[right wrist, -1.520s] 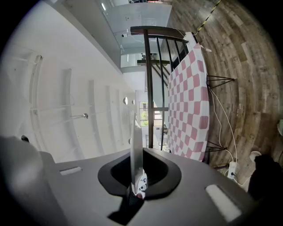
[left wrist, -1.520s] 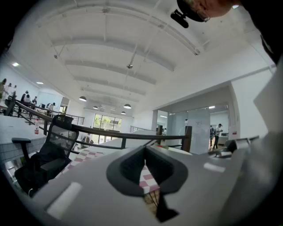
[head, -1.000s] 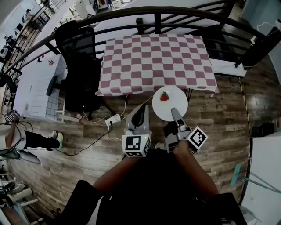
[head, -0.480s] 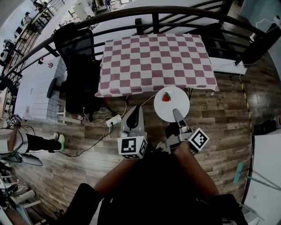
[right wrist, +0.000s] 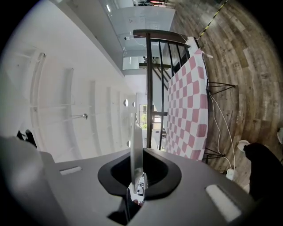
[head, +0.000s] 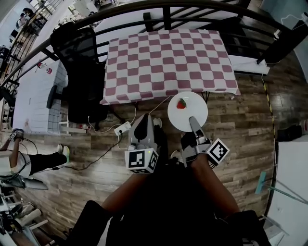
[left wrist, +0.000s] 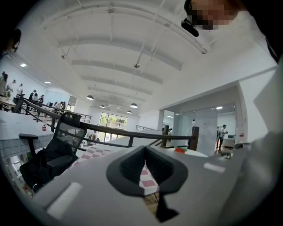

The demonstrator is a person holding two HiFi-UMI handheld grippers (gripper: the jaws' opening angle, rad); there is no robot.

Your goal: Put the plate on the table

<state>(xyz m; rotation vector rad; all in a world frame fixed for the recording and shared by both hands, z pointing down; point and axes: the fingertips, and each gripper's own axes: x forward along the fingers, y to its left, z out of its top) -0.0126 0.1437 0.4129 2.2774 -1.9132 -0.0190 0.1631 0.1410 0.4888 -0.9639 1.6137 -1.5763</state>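
Observation:
A white plate [head: 185, 116] with a red strawberry [head: 181, 104] on it hangs over the wood floor, just in front of the table [head: 163, 57] with its red-and-white checked cloth. My right gripper [head: 192, 120] is shut on the plate's near rim. In the right gripper view the plate [right wrist: 136, 145] shows edge-on between the jaws, and the table [right wrist: 190, 110] lies beyond. My left gripper [head: 143, 119] is beside the plate on the left, shut and holding nothing. The left gripper view shows the plate [left wrist: 191, 153] to its right.
A black office chair [head: 82, 72] stands at the table's left end. A dark railing [head: 192, 5] runs behind the table. A white power strip [head: 122, 128] with cables lies on the floor under the table's front. A person's legs [head: 33, 158] are at far left.
My left gripper has drifted a little to the left and back. The plate stays in the right gripper's hold, about where it was in front of the table edge.

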